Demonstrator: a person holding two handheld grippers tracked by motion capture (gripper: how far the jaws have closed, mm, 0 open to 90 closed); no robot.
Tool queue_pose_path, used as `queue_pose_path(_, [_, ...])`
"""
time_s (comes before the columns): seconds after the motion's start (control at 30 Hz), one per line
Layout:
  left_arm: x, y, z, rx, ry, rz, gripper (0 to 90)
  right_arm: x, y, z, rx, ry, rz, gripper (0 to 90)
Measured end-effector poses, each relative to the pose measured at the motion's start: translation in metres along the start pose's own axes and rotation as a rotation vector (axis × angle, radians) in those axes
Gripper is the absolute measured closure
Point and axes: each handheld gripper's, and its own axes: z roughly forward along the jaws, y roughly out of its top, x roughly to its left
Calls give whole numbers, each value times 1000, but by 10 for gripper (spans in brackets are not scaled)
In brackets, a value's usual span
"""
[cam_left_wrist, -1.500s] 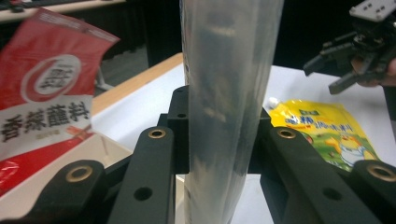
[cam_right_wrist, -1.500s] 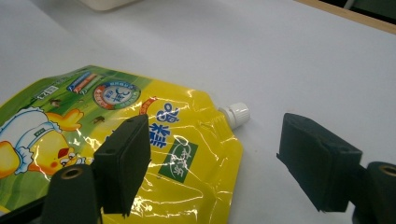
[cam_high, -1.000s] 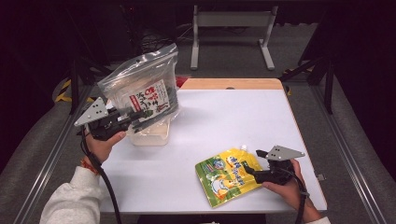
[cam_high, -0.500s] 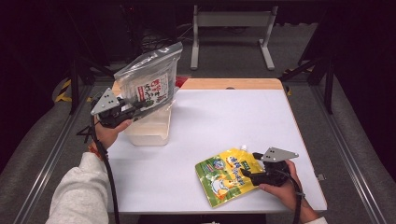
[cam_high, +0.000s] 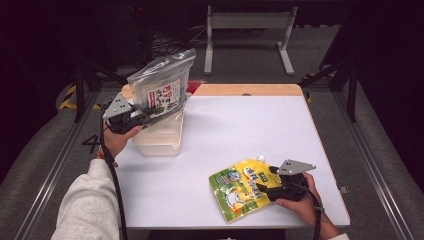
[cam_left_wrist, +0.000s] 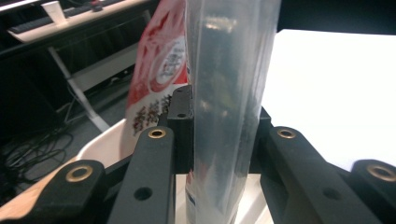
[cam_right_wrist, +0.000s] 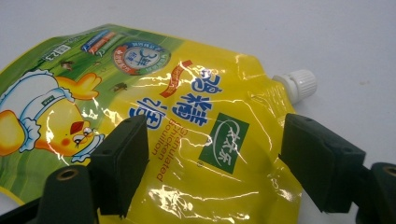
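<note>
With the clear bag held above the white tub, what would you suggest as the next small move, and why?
Probably lower the left tool a little, easing the clear bag down into the white tub. The bag is clamped and hangs tilted over the tub's opening, its bottom edge near the rim. The right tool rests open at the yellow pouch.

I've got the left tongs (cam_high: 150, 114) clamped on a clear printed bag (cam_high: 162, 90), held tilted above a translucent plastic container (cam_high: 159, 139) at the bench's (cam_high: 240, 130) left edge. Bag's lower end sits over the container's opening; can't tell if it touches. Right tongs (cam_high: 264, 184) lie low at the near right, jaws spread over the edge of a yellow spouted pouch (cam_high: 240, 187) lying flat on the bench. Pouch and container are well apart.
</note>
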Motion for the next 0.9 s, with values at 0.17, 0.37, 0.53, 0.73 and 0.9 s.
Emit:
queue_pose_path(0.17, [7,-3,0,15,-13,-39,726,0,0,1,3,8,3,233])
queue_pose_path(0.37, [7,-6,5,42,-35,-44,728,1,1,2,5,16,5,231])
queue_pose_path(0.53, [8,-5,1,35,-55,-57,727,1,1,2,5,22,8,228])
queue_pose_path(0.73, [8,-1,-1,131,-59,-11,728,0,0,2,7,24,12,226])
queue_pose_path(0.9, [-2,-2,15,185,-36,29,729,2,1,3,4,32,12,223])
